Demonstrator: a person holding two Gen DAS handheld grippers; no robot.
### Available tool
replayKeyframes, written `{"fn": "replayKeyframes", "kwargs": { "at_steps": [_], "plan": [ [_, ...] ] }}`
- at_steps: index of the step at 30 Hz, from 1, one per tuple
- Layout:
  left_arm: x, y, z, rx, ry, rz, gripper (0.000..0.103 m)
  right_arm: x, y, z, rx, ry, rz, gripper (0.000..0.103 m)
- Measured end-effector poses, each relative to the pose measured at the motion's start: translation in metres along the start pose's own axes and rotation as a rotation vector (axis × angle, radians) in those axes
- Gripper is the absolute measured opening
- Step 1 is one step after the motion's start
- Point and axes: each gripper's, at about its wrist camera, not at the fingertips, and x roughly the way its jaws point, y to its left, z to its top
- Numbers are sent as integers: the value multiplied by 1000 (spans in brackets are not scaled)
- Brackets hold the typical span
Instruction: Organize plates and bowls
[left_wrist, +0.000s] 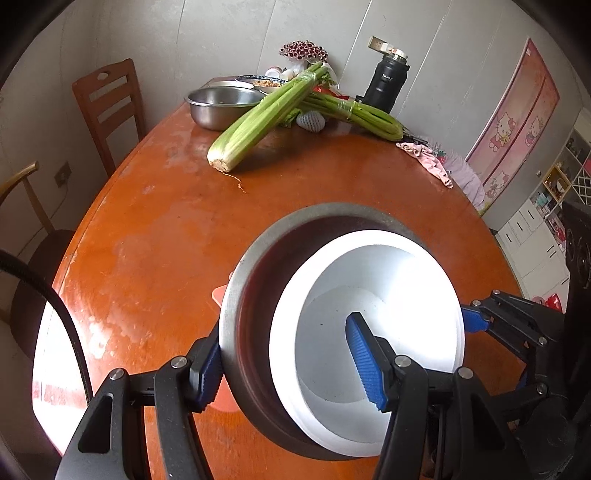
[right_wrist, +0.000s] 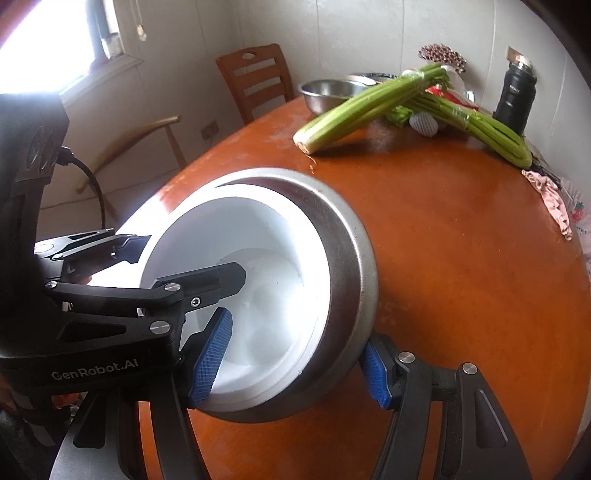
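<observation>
I held the steel bowl (left_wrist: 236, 325), white bowl (left_wrist: 369, 314) nested inside, above the table (left_wrist: 155, 229). Left gripper (left_wrist: 291, 354) and right gripper (right_wrist: 295, 365) each clamped opposite rims. Uneven pulling could tilt it, I feared, and the inner bowl might slide out.

I'm seeing daylight blazing through the window (right_wrist: 55, 40). A wooden chair (left_wrist: 109, 107) is standing against the pale panelled wall (left_wrist: 221, 37)

"GenRobot.AI" stands on the left claw (right_wrist: 184, 258) body.
</observation>
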Motion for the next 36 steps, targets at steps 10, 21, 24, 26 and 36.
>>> {"fn": "replayKeyframes", "kwargs": {
  "at_steps": [10,21,24,26,36],
  "plan": [
    [-13,-2,-8,19,-78,146,61,-9,-5,-6,-3,-37,-45,68],
    [-67,-27,-50,10,-168,182,65,-65,4,-45,-7,-154,-56,68],
    [-75,-40,-68,11,-180,202,66,-73,10,-63,-19,-162,-55,68],
    [-78,-46,-79,12,-179,213,66,-79,12,-76,-28,-178,-61,68],
    [-82,-69,-125,-6,-167,230,67,-93,10,-128,-35,-183,-85,68]
  ]
}}
